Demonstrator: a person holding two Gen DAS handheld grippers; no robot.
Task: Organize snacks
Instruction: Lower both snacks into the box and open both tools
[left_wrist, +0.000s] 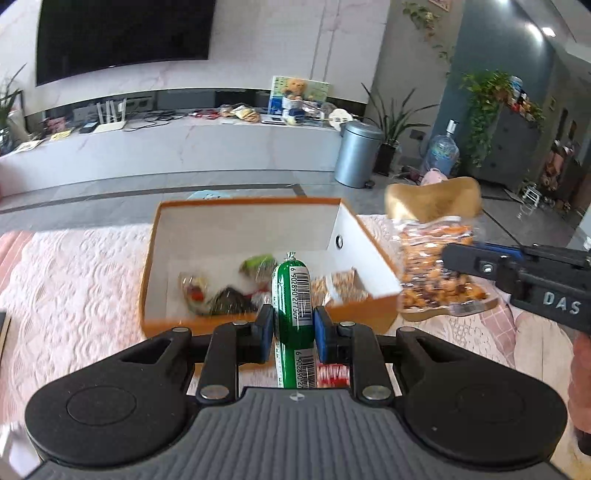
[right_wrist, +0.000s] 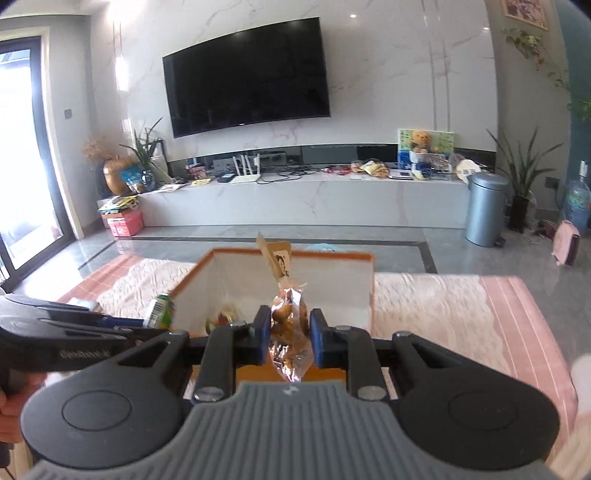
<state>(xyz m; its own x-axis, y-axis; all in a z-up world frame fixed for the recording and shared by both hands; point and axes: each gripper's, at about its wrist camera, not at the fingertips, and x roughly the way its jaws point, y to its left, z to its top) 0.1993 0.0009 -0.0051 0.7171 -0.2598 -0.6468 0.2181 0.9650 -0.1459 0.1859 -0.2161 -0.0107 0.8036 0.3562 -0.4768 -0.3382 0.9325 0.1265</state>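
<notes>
Snacks held above an open box (left_wrist: 369, 254), one in each gripper.
Left gripper (left_wrist: 293, 328) clamps a green sausage (left_wrist: 293, 295) upright between its blue pads, over the box's near wall; right gripper (right_wrist: 286, 338) pinches a clear nut bag (right_wrist: 288, 332), which hangs just beside the box's right wall in the left view. Inside the box lie several wrapped snacks (left_wrist: 221, 291), blurred, perhaps four or five, gathered toward its near wall. The box sits on a pink quilt (left_wrist: 74, 269), near its far edge. Across the floor: one TV (right_wrist: 247, 74), one grey bin (right_wrist: 485, 208), one water jug (left_wrist: 441, 151), potted plants.
</notes>
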